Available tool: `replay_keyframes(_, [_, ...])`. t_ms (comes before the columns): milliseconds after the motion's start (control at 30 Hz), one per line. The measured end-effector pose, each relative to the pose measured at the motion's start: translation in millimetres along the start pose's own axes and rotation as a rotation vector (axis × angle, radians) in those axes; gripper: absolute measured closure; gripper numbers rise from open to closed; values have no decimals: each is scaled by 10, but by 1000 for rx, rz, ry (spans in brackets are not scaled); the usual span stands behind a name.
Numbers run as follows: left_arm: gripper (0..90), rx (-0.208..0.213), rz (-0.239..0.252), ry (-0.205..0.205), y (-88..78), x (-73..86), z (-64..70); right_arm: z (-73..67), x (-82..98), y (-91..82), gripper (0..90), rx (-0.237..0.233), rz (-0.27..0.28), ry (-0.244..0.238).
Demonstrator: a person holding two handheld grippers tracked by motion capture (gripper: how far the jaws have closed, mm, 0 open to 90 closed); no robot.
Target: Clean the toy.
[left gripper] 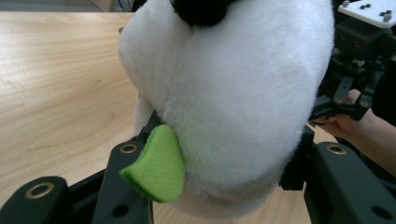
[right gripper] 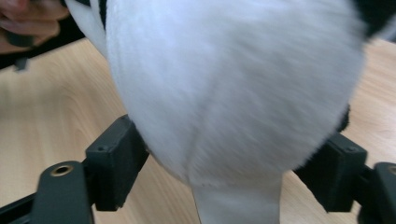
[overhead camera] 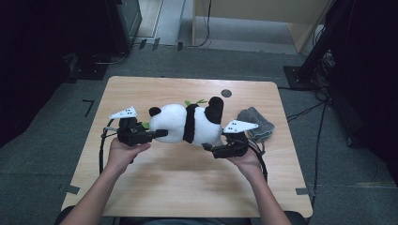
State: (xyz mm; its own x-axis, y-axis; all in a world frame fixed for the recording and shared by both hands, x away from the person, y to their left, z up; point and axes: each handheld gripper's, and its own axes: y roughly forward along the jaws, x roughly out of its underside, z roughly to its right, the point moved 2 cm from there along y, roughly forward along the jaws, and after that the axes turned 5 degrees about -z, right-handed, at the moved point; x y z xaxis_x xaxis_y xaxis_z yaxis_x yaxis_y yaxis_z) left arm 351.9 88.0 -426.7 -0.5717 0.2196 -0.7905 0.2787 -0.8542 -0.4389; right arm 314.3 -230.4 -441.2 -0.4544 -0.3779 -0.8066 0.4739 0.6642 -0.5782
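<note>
Panda (overhead camera: 187,123) between both clamped tongs (overhead camera: 165,133)

Two handheld black two-jaw grippers, the left gripper (overhead camera: 157,134) and the right gripper (overhead camera: 207,147), each topped by a grey three-cornered plate with dark dots. Black cables trail from both. Brass-ringed screw holes stud the black jaw links. The person's forearms are bare, unsleeved.
</note>
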Motion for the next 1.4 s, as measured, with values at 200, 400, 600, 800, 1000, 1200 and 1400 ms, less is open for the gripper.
replay_keyframes(200, [403, -15, 0, 9, 73, 28, 8, 29, 5, -22, 410, -1, -11, 53])
replay_keyframes(400, [216, -32, -4, 88, 111, 63, -32, 110, -10, -40, 429, -51, -14, 137])
replay_keyframes(600, [189, -115, -74, 247, 167, 132, 28, 134, -21, -69, 427, -72, -13, 195])
replay_keyframes(800, [201, -141, -93, 263, 222, 182, 46, 183, -23, -112, 417, -107, 15, 239])
replay_keyframes(1000, [348, -141, -85, 216, 213, 171, 30, 165, -31, -117, 351, -84, 12, 213])
replay_keyframes(1200, [456, -150, -79, 186, 194, 155, 51, 169, -16, -99, 318, -65, 21, 197])
replay_keyframes(1400, [537, -138, -74, 156, 165, 134, 51, 177, 27, -52, 270, -59, 46, 141])
